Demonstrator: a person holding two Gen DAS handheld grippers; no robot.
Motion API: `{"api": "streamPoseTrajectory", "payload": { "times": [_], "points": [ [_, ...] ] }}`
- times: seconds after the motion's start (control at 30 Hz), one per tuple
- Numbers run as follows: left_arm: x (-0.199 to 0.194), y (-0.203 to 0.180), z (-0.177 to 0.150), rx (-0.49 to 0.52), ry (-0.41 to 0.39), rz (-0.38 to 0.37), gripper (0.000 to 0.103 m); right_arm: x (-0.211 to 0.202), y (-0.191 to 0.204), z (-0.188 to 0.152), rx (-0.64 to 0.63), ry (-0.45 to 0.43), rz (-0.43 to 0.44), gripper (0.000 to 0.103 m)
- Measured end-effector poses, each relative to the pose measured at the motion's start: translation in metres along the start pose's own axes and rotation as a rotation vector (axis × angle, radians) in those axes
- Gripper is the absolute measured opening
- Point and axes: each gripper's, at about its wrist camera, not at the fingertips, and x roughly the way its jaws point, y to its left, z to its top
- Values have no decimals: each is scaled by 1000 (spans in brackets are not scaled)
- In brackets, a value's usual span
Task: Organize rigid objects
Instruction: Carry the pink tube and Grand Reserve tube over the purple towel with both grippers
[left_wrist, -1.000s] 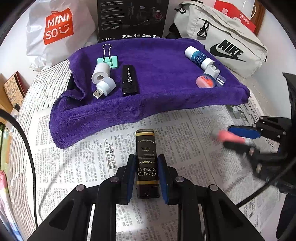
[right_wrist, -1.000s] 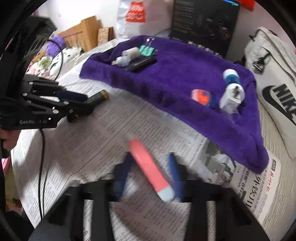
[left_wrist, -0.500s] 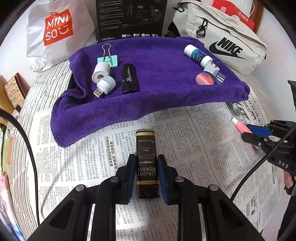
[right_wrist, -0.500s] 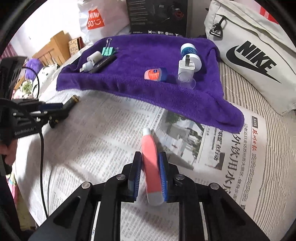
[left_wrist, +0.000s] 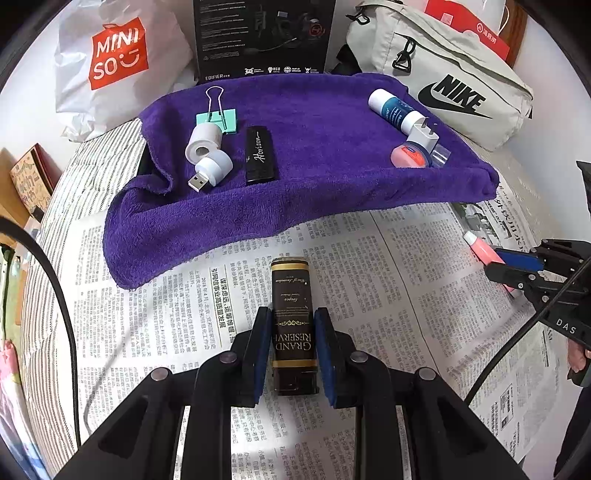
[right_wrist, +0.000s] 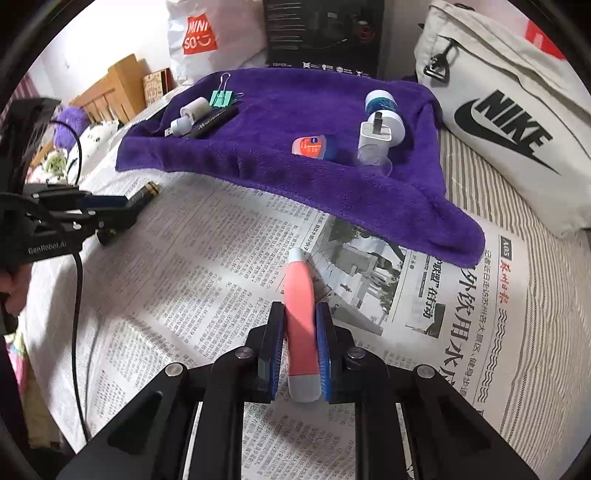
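Observation:
My left gripper (left_wrist: 291, 325) is shut on a black box with gold trim marked GRAND RESERVE (left_wrist: 293, 317), low over the newspaper (left_wrist: 388, 280). My right gripper (right_wrist: 301, 321) is shut on a pink tube with a white cap (right_wrist: 300, 314), also over the newspaper, and shows at the right in the left wrist view (left_wrist: 517, 266). The purple towel (left_wrist: 314, 147) carries a green binder clip (left_wrist: 218, 118), a white roll (left_wrist: 203, 142), a white USB plug (left_wrist: 212, 171), a black Horizon case (left_wrist: 260, 155), a blue-white tube (left_wrist: 393, 109), a white charger (left_wrist: 423, 134) and a red-blue tin (left_wrist: 410, 155).
A Miniso bag (left_wrist: 114, 62), a black Edifier box (left_wrist: 262, 37) and a Nike bag (left_wrist: 450, 81) stand behind the towel. Striped bedding (right_wrist: 517, 206) lies under the newspaper. A black cable (left_wrist: 55, 295) runs at the left.
My right gripper swung round with the pink tube and now points toward the towel, steady. My left gripper kept its hold on the box and barely moved.

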Motion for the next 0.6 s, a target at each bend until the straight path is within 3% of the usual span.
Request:
{"api": "streamPoseTrajectory", "payload": {
  "times": [0.6],
  "points": [
    [-8, 6, -3, -46, -42, -30, 23, -11, 3, 7, 21, -26, 22, 17]
  ]
}}
